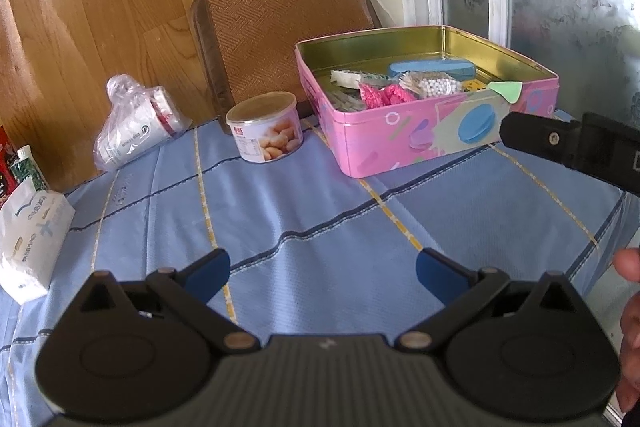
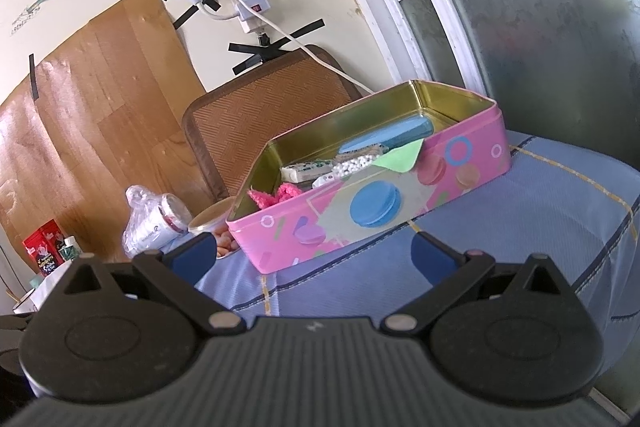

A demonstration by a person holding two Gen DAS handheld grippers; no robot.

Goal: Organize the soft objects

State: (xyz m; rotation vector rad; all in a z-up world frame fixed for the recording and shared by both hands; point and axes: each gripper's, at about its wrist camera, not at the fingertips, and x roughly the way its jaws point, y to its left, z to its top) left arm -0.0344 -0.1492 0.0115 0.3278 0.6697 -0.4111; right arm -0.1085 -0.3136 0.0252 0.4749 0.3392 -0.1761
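Note:
A pink tin box (image 1: 424,131) stands open at the back right of the blue tablecloth (image 1: 320,219); it also shows in the right wrist view (image 2: 360,215). Inside lie a blue sponge (image 1: 432,69), a pink fluffy piece (image 1: 386,95), a bag of white beads (image 1: 434,87) and a light green sponge (image 1: 506,91) resting on the rim. My left gripper (image 1: 322,273) is open and empty above the cloth, well short of the box. My right gripper (image 2: 312,257) is open and empty, just before the box's near wall; part of it shows at the right of the left wrist view (image 1: 568,147).
A round snack can (image 1: 265,133) stands left of the box, a clear plastic bag with a cup (image 1: 136,131) further left, and a tissue pack (image 1: 30,247) at the left edge. A woven chair back (image 1: 280,27) rises behind the table. A frosted door (image 2: 540,27) is at right.

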